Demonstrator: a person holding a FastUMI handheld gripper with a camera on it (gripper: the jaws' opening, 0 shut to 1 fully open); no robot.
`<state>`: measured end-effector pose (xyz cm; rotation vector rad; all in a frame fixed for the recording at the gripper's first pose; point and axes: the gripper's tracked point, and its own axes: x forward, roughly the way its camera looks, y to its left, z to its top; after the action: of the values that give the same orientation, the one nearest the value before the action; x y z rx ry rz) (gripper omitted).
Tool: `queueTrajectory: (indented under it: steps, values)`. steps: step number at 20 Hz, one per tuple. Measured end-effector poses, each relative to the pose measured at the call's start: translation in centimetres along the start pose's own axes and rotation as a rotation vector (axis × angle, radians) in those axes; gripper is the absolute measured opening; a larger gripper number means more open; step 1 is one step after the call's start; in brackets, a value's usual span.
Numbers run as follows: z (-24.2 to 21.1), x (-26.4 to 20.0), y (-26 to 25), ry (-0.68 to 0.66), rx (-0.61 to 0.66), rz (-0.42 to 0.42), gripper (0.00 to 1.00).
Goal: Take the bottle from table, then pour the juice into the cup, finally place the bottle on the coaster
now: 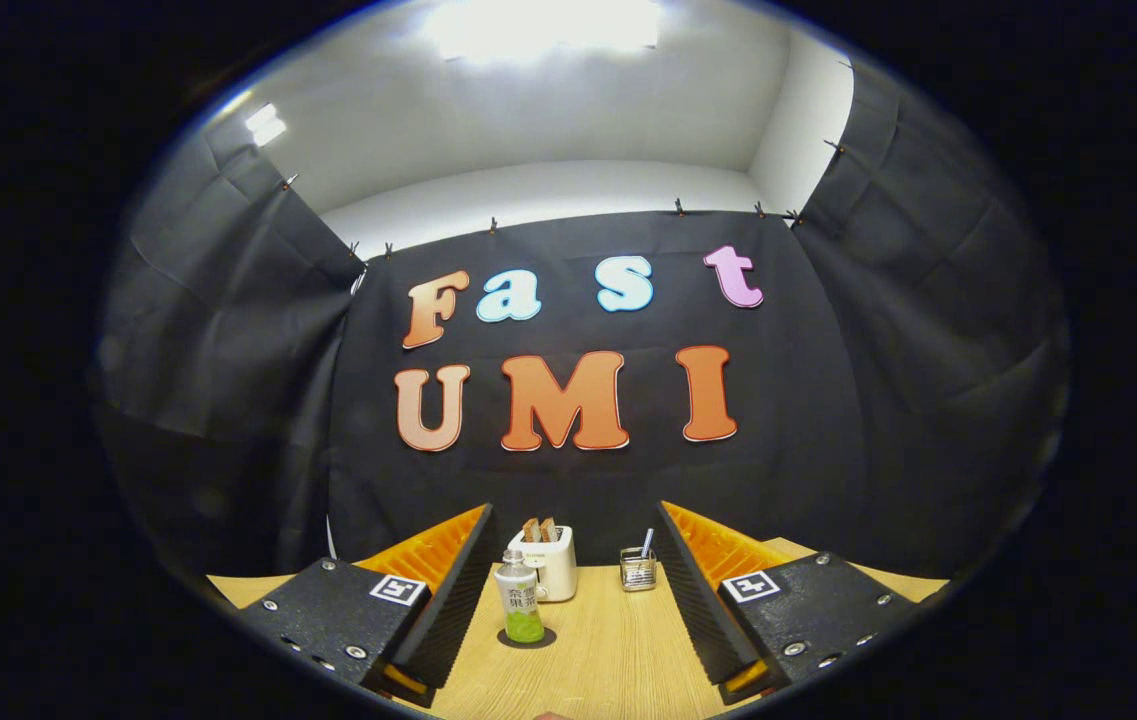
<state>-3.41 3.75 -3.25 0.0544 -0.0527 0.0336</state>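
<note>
- Gripper view: the gripper (568,600) stood wide open, holding nothing.
- A clear plastic bottle of green juice (519,603) stood upright on a dark round coaster (528,639), lower centre, between the fingers.
- Behind it stood a white toaster holding bread (549,562); right of that, a small clear glass cup (638,569).
- The light wooden table (598,650) lay bare nearer the fingers.

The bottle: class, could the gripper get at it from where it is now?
Probably yes: the gripper is open, the bottle stands upright between and just ahead of its fingers, with bare table between.
</note>
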Motion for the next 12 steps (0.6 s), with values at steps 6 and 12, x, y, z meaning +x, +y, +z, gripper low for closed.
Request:
queueTrajectory:
  steps: [6, 12]
  values:
    - [-0.6, 0.1, -0.1, 0.004, -0.094, -0.029, 0.92]
    - [-0.4, 0.1, 0.9, -0.015, -0.137, -0.022, 0.92]
